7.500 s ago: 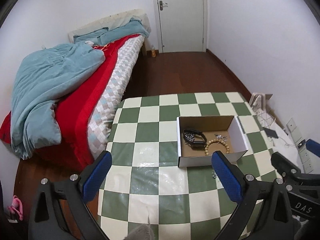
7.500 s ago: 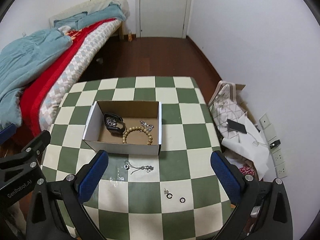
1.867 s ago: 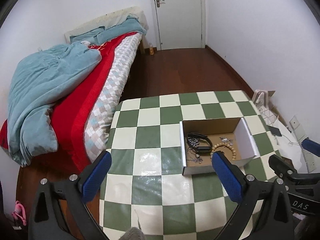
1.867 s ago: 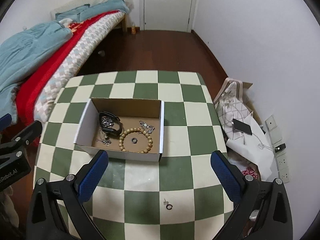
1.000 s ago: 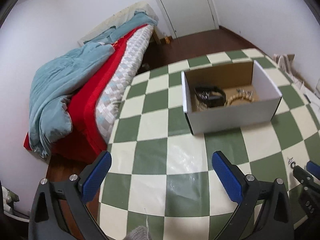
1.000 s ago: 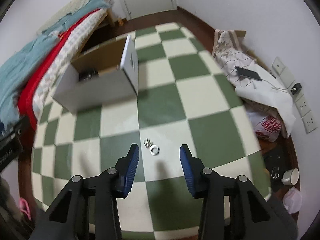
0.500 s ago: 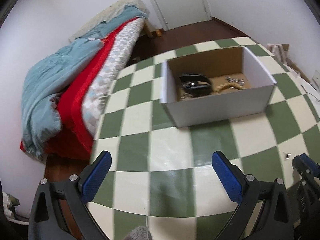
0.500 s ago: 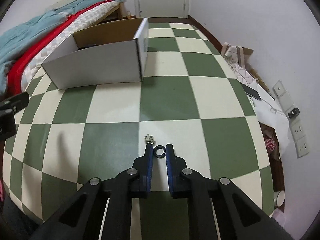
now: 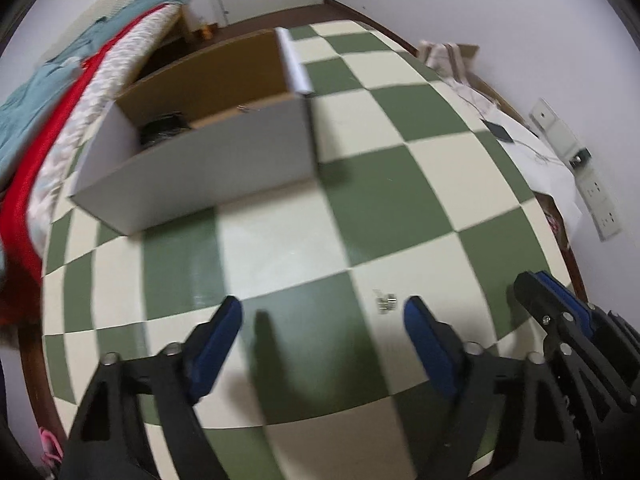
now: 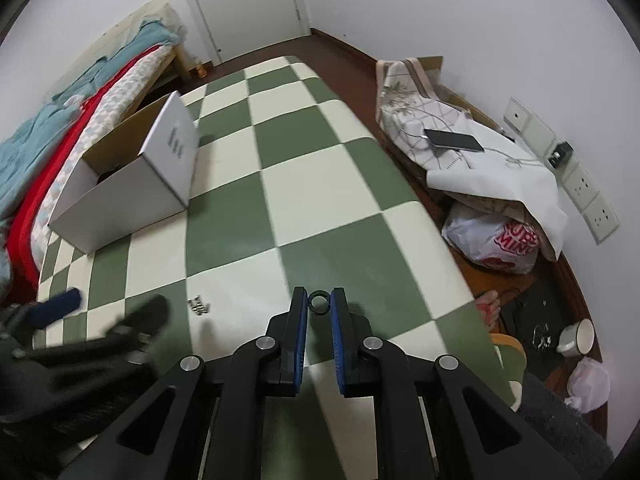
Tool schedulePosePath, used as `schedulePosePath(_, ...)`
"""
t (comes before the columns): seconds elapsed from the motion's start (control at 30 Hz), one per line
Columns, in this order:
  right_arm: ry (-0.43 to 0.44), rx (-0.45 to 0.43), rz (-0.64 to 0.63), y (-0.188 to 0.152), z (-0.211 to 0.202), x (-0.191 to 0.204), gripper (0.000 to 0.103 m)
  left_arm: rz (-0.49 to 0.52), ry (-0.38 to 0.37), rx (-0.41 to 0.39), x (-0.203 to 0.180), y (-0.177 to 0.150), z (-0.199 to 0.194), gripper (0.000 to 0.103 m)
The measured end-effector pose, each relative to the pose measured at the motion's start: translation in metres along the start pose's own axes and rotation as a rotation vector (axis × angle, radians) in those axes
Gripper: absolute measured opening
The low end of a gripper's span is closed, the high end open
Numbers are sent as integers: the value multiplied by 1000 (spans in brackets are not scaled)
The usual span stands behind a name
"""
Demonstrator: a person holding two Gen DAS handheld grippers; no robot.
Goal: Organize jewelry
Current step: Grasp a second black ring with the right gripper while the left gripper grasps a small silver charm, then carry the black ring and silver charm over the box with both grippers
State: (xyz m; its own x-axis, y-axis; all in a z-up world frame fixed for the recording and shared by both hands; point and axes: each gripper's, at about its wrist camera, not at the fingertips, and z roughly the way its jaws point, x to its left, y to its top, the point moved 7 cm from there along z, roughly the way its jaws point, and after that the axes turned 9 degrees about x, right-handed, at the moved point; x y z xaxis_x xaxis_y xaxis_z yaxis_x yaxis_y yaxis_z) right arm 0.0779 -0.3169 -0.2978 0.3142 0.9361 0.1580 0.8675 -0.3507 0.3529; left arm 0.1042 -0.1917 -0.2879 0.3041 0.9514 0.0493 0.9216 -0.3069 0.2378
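Between its tips the right gripper (image 10: pixel 319 303) is pinching a tiny, stiff, probably slippery ring (image 10: pixel 319 302) by its rim; left gripper (image 9: pixel 322 314) is gaping wide

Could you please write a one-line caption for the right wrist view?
Right gripper pinches a small dark ring above the checkered table, cardboard box to the left.

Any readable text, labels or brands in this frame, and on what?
"MING", red letters, partly hidden: on the white plastic bag on the floor beside the table.
Small dark print on the side of the cardboard box: too blurred to read.
Nothing else legible.
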Motion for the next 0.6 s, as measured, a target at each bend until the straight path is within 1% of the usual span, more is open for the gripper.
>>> schedulePosePath(0.07,0,-3,15,2,0,-7,12,13,-11,7,-8,1,3,55)
schedulePosePath(0.13,-3,-7,26,2,-1,-12,12,23,-25,3,-13,2,4,46)
schedulePosePath(0.2,-3,-10,38,2,-2,-17,12,34,-24,-4,-15,4,4,37)
schedulePosePath(0.23,-5,-11,42,2,-3,-18,12,38,-32,-7,-17,5,3,22)
schedulePosePath(0.27,-5,-11,45,2,-3,-20,12,38,-36,-6,-16,8,4,10)
schedulePosePath(0.33,-5,-11,55,2,-3,-23,12,43,-33,-8,-16,8,4,6)
schedulePosePath(0.43,-3,-14,65,2,-4,-25,13,41,-29,-19,-13,7,2,6)
schedulePosePath(0.6,3,-29,67,5,-10,-23,13,27,-22,-54,-2,6,-12,6)
